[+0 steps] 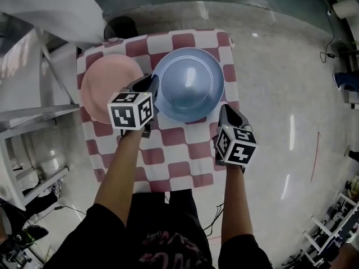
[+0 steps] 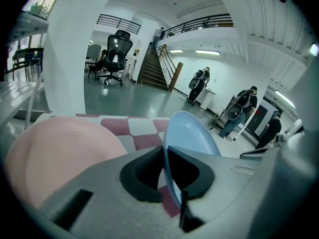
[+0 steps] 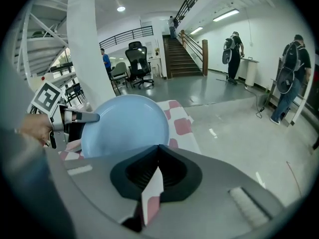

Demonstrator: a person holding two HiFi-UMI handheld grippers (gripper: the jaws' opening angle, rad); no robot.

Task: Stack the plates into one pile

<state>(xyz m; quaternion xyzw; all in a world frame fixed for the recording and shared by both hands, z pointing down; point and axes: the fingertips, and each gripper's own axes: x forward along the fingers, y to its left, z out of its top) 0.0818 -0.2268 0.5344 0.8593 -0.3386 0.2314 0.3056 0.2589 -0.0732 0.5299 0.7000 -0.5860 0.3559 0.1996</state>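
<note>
Just right of the pink plate (image 1: 109, 86), my left tool (image 2: 163, 151) grasps the blue plate (image 1: 188, 83) by the rim nearest pink. Right tool (image 3: 158, 148) is clenched, not on either plate. Plan: keep blue level, centre it over pink, lower gently, then release.

In the head view the marker cube of the left tool (image 1: 148, 86) covers the near left rim of the blue plate (image 1: 188, 83) and the lower right part of the pink plate (image 1: 106, 86). The person's arms hide part of the near side of the surface (image 1: 185, 41). A white and red strip shows in the slit below the tips of the right tool (image 3: 159, 151); whether this is pinched cloth, I cannot tell.
</note>
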